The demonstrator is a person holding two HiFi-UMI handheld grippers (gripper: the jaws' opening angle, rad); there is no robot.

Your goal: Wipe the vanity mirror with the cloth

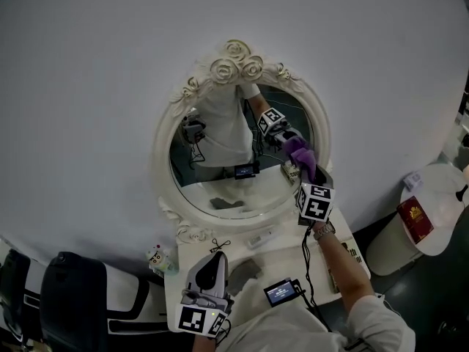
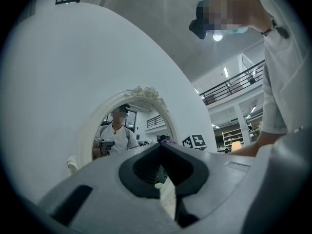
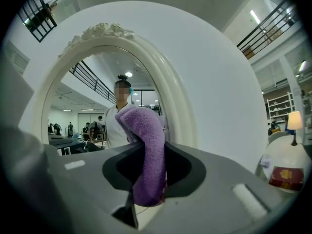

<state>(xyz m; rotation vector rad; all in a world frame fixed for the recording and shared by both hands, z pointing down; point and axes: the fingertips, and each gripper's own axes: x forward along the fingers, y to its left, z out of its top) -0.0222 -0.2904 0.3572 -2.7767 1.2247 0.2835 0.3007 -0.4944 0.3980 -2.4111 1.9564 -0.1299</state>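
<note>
Up at the mirror's [image 1: 220, 178] right edge, my right claw [image 3: 147, 177] grips the cloth [image 3: 146, 130] mid-fold, soft, limp stuff, I reckon, left claw [image 1: 217, 259] clenched empty.

Two grippers are showing: the left gripper [image 1: 218, 255] and the right gripper [image 1: 309, 174]. One cloth [image 3: 146, 145] is sitting between the right fingers, and one mirror [image 1: 236, 59] is standing ahead of both pairs. What looks like one small toy [image 1: 155, 256] is lying left of the left fingers. One red box [image 1: 415, 218] is resting right of the right fingers.
</note>
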